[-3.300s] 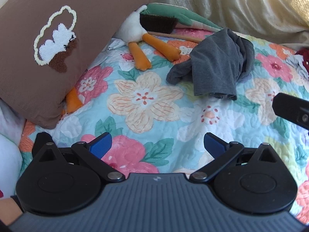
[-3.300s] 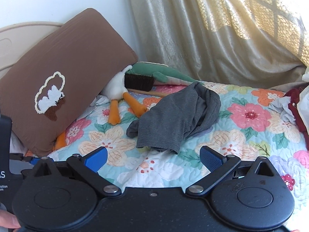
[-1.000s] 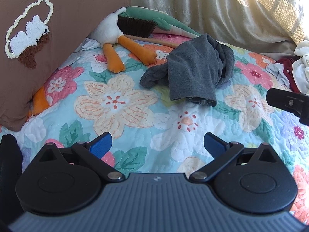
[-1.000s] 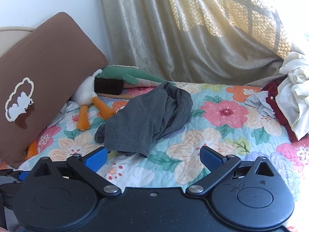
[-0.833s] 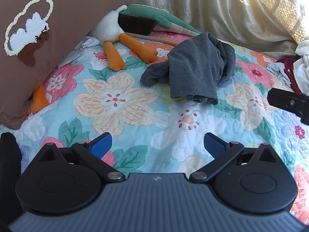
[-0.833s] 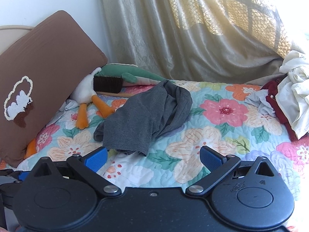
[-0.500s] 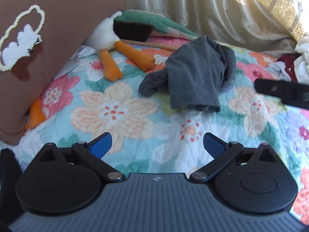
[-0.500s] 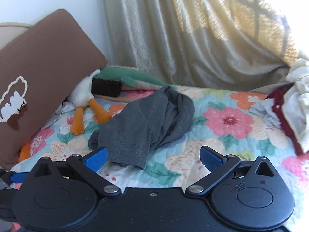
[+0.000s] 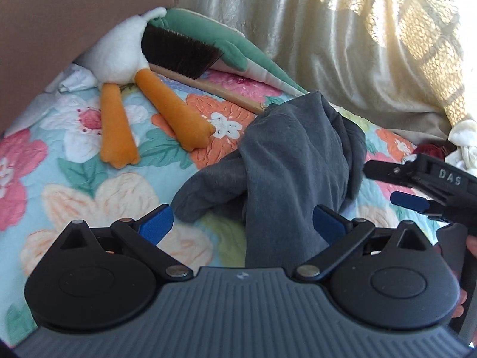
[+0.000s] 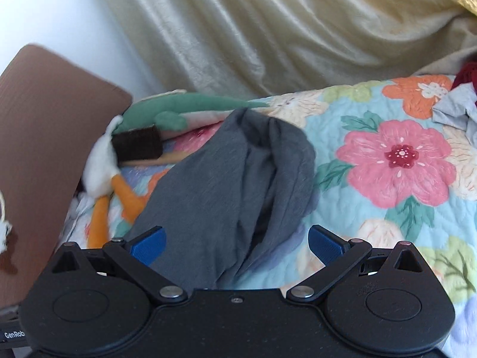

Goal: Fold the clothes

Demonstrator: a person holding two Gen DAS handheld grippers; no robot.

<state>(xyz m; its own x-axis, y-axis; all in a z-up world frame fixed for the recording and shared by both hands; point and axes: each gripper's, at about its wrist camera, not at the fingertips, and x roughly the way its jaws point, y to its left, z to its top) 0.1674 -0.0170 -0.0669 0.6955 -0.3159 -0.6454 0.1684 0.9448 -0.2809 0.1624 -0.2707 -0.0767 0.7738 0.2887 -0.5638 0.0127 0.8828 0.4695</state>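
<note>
A crumpled dark grey garment (image 9: 286,161) lies in a heap on the floral quilt (image 9: 89,185). My left gripper (image 9: 241,223) is open, its blue pads low over the garment's near edge. The garment fills the middle of the right wrist view (image 10: 232,185). My right gripper (image 10: 237,243) is open and empty, just above the garment's near part. The right gripper's side also shows at the right edge of the left wrist view (image 9: 423,188), beside the garment.
A plush duck with orange legs (image 9: 143,98) and a dark-bristled brush (image 9: 182,50) lie behind the garment. A brown pillow (image 10: 38,149) stands at left. A cream curtain (image 10: 268,29) hangs behind. More clothes (image 10: 459,107) are piled at the far right.
Both grippers have moved forward and down toward the grey garment, which now fills much more of each view. Both stay open. The garment has not moved.
</note>
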